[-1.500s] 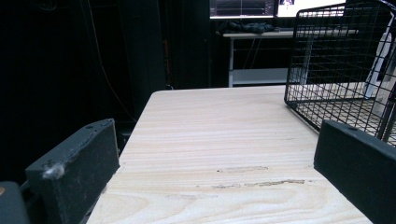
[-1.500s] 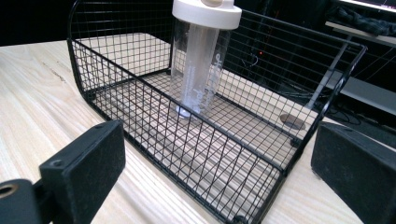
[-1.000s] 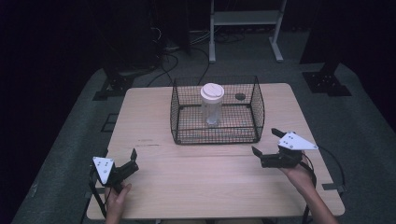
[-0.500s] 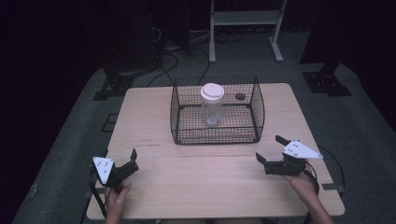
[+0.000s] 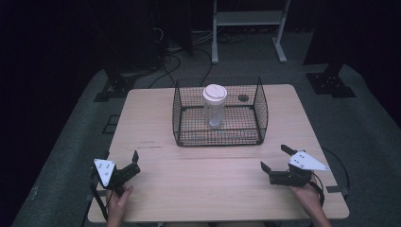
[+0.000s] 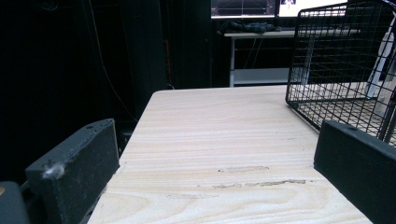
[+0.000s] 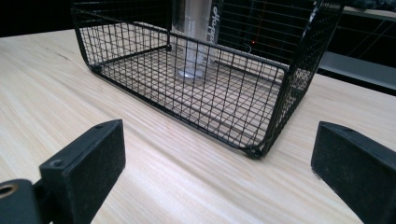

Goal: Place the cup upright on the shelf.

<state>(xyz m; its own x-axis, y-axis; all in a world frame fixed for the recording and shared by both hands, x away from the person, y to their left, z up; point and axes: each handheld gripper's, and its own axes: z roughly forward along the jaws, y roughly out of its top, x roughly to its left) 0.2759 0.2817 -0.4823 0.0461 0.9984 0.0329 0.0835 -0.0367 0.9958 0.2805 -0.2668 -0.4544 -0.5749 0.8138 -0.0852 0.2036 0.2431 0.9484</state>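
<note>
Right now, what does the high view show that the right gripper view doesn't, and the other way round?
High view: the cup's white lid, both tongs, left and right, both open, and the person's hands at the near table edge. Right gripper view: dark lettering on the clear cup and its base on the basket floor, seen close. Both: the black wire basket with the cup upright inside, on the wooden table.

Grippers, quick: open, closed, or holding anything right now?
Left gripper: open, holding nothing.
Right gripper: open, holding nothing.
</note>
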